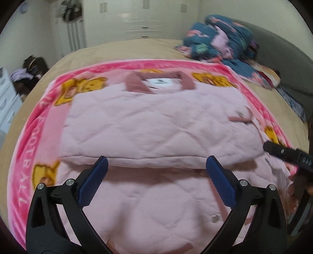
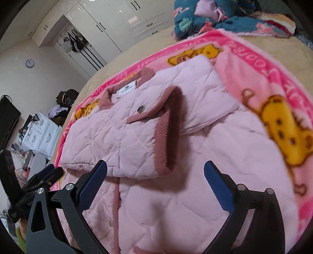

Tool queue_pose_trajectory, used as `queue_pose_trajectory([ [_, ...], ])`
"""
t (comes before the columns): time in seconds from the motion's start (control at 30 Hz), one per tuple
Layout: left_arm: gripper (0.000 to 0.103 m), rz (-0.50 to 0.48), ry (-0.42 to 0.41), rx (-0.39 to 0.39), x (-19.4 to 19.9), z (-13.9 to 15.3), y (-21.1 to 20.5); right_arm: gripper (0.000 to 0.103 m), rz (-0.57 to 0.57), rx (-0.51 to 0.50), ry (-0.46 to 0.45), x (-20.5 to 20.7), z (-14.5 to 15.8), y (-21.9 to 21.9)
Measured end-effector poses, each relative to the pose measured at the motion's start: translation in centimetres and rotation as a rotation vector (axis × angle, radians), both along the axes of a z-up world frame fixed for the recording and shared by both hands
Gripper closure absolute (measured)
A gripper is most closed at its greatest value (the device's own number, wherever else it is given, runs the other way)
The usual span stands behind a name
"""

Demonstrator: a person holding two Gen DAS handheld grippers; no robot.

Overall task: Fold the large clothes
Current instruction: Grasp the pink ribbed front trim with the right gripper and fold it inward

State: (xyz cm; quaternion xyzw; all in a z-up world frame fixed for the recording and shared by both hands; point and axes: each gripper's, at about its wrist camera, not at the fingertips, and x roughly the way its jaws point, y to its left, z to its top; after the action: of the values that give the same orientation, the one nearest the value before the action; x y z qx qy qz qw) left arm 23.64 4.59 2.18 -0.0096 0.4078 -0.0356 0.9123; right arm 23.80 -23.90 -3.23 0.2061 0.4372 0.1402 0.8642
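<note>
A pale pink quilted jacket point(image 1: 156, 121) with a dusty-rose collar point(image 1: 160, 80) lies on a pink cartoon blanket point(image 1: 39, 125). Its sleeves are folded across the body, and a ribbed rose cuff point(image 2: 168, 125) lies on top. My left gripper point(image 1: 156, 168) is open and empty, just above the folded edge. My right gripper point(image 2: 155, 172) is open and empty, hovering over the jacket below the cuff. The right gripper's black tip shows at the right edge of the left wrist view point(image 1: 273, 149). The left gripper shows at the lower left of the right wrist view point(image 2: 47, 175).
The blanket lies on a beige bed point(image 1: 121, 48). A heap of blue patterned bedding point(image 1: 221, 37) sits at the far right corner. White wardrobes point(image 1: 140, 17) stand behind. White drawers point(image 2: 41, 132) and bags point(image 2: 66, 97) stand left of the bed.
</note>
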Motion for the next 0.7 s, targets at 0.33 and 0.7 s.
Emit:
queue_pose_trajectory([
  [0.33,0.009,0.153,-0.020,-0.083,-0.2,0.6,7.1,0.012,-0.059,0.094,0.059,2.7,-2.3,1.5],
  [0.7,0.009,0.260,-0.034,-0.152,-0.2,0.7,11.2,0.082,0.050,-0.029,-0.086,2.8,-0.5,3.3],
])
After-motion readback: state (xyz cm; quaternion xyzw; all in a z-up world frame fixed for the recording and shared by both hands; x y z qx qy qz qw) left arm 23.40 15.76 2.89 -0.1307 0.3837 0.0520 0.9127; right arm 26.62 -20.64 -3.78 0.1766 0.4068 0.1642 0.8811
